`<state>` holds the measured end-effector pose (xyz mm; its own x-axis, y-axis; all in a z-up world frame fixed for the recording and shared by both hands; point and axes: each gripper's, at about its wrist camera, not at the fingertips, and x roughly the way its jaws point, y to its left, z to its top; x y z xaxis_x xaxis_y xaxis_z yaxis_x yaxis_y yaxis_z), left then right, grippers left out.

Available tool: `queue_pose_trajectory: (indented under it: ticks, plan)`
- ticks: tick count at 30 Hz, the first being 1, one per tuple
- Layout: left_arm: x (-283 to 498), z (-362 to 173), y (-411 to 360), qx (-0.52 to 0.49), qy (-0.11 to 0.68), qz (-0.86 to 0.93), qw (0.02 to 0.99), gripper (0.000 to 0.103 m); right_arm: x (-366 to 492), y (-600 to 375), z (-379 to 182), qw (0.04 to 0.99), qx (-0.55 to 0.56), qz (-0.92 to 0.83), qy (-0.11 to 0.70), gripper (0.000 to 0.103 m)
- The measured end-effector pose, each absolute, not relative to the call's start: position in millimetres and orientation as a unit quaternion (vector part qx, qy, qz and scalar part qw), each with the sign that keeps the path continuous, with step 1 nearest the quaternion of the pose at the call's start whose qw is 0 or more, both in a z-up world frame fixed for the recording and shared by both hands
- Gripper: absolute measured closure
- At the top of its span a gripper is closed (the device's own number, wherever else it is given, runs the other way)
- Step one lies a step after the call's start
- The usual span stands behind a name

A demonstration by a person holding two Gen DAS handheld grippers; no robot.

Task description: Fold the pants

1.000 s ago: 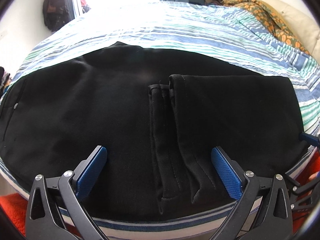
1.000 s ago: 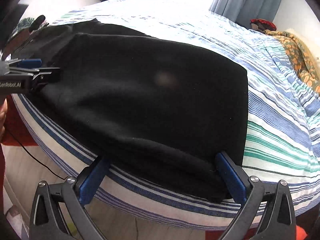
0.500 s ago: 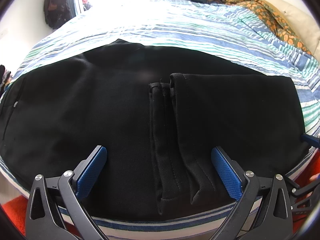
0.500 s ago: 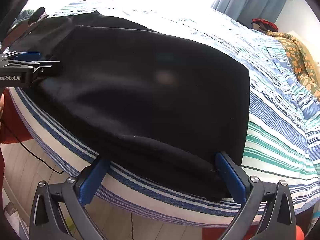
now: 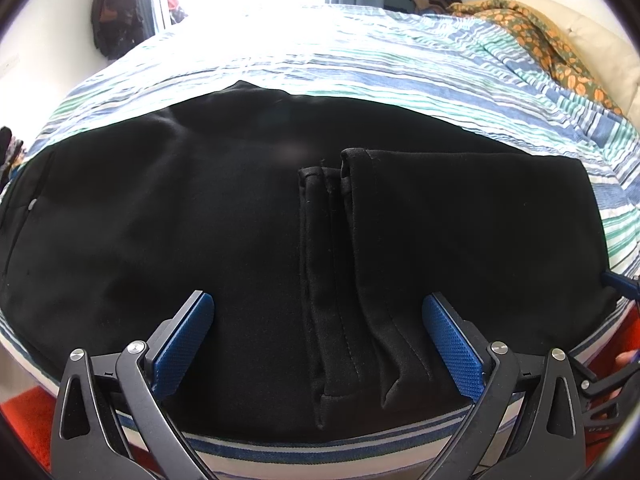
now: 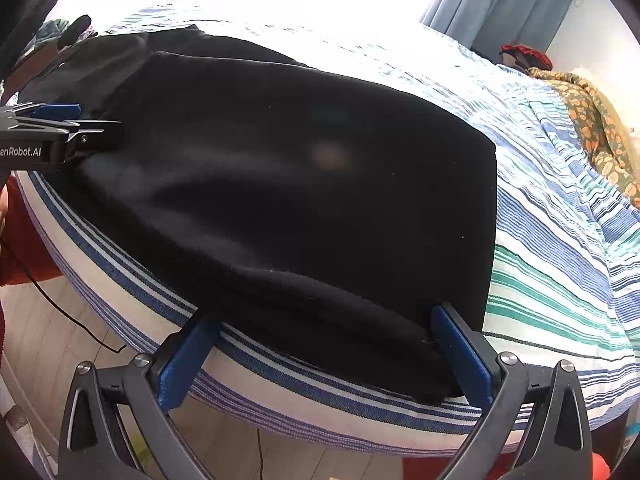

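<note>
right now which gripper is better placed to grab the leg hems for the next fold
Left. The left gripper is open with the leg hems between its fingers. The right gripper straddles the pants' folded end.

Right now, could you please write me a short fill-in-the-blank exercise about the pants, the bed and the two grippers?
1. The pants lying on the bed are ____ in colour.
2. The bedspread under them has a ____ pattern.
3. The left gripper has its jaws ____, holding nothing.
4. The pads of the right gripper are ____ in colour.

Missing words: black; striped; open; blue
</note>
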<state>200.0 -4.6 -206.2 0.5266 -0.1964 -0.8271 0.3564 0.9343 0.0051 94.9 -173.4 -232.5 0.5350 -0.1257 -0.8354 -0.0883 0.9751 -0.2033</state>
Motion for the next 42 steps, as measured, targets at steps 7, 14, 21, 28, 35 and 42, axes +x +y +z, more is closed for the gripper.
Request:
queue_pose_trajectory:
  ticks: [7,14,21,28,35,42]
  plan:
    - [199.4,-205.8,-4.6,0.086,0.459,-0.160,0.870,0.001,89.5,-171.8,-231.9,0.870,-0.114,-0.006,0.480,0.000]
    - [199.9,-205.8,-4.8,0.086,0.459,-0.159,0.870,0.001,90.7,-172.6,-232.3,0.869,-0.115,-0.007,0.481,0.000]
    - [201.1,-206.0,-5.3,0.085,0.460,-0.158,0.869,0.001,89.6,-170.3,-231.8,0.869,-0.117,-0.003,0.481,0.000]
    - [201.5,-206.0,-4.9,0.085,0.460,-0.159,0.869,0.001,90.1,-169.1,-231.6,0.869,-0.119,-0.002,0.481,0.000]
    - [201.9,-206.0,-4.6,0.085,0.460,-0.159,0.869,0.001,89.3,-169.1,-231.5,0.869,-0.122,0.000,0.479,0.000]
    - [201.9,-206.0,-4.6,0.085,0.460,-0.159,0.869,0.001,88.7,-169.1,-231.6,0.870,-0.122,0.000,0.479,0.000]
